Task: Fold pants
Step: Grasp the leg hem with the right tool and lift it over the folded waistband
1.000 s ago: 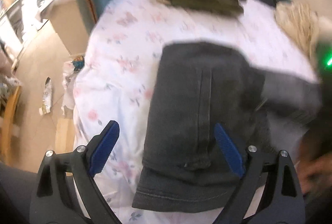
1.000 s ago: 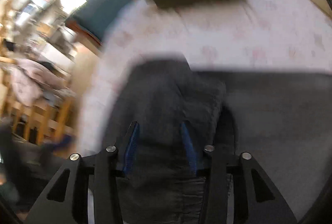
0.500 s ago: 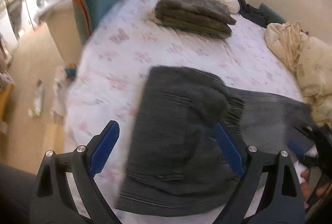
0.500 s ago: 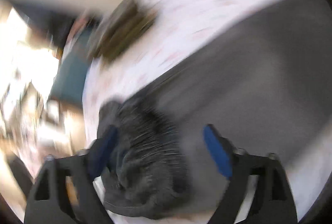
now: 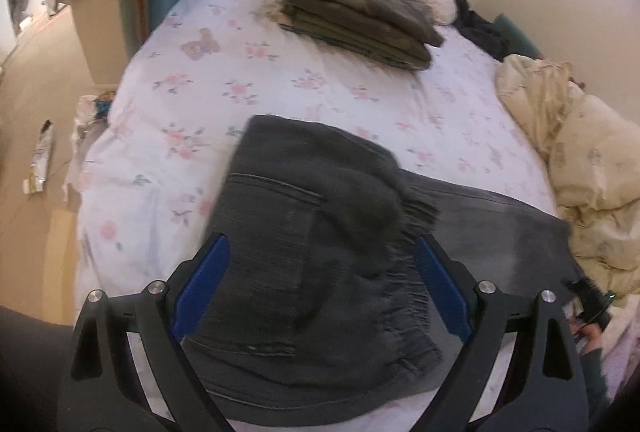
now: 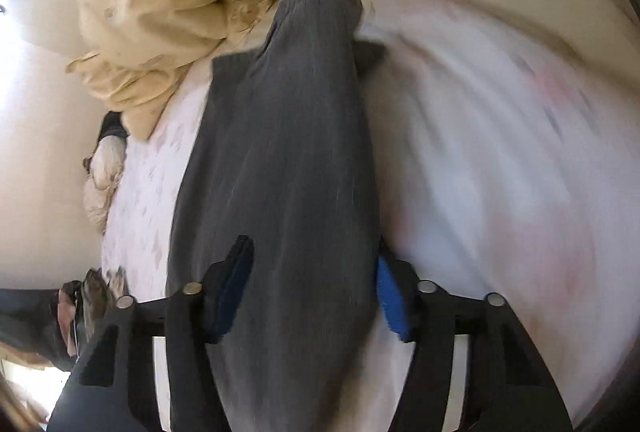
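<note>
Floral sheets cover the bed [image 5: 240,79], with the dark grey pants [image 5: 304,252] lying near its front edge. On the left, the left gripper [image 5: 320,288] hovers wide open above the bunched waist, holding nothing. Rightward, the right gripper [image 6: 312,288], which let go half a second ago, now straddles the outstretched leg, jaws apart, likely to fold it over.
</note>
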`<state>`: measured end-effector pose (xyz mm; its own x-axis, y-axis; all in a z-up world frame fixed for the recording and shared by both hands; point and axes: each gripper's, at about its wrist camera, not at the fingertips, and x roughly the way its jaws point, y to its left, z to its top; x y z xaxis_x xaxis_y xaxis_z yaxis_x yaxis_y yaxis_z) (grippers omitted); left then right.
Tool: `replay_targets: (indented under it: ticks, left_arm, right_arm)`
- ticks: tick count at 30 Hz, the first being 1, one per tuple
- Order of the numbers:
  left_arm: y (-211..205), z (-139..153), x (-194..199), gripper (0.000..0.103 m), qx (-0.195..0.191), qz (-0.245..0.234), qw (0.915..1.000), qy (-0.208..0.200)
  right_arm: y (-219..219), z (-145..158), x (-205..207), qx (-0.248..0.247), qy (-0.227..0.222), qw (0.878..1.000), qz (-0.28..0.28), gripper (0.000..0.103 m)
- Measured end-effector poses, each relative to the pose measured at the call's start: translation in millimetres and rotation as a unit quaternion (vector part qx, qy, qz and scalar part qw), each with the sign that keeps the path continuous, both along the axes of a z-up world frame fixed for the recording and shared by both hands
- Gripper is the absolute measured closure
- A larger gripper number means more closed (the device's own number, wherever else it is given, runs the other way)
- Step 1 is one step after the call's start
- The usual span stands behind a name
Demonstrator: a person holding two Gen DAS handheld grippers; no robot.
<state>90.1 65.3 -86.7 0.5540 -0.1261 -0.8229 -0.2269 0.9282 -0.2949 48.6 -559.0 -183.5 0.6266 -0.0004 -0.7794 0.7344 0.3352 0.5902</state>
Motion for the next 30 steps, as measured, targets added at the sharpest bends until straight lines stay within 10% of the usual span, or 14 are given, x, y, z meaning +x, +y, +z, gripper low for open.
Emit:
replay_targets:
  ticks: [9,11,19,25,30]
  left_arm:
    - [25,1,21,0.012,0.065,0.045,0.9968,0.006]
    - [26,5,22,0.012,0.065,0.037,0.9972,0.004]
    - [33,17,16,0.012,0.046,0.035,0.9981,-0.019]
    - [53,2,8,0.012,0.030,0.076,0.9962,0.029]
    - [57,-4,-2,0.013,0.010,0.076,0.9959,0.047]
  right_arm:
    - [-72,6,38,-0.041,0.027,0.999,-0.017,0.050]
    - [-77,11,40,-0.049,0.028,0.998,-0.027,0.079]
    - [-31,89,52,-0.115,-0.107,0.987,0.033,0.096]
    - [87,153,91,-0.202,-0.162,0.937,0.232,0.096]
    - [207,173,78,-0.184,-0.216,0.878,0.385,0.096]
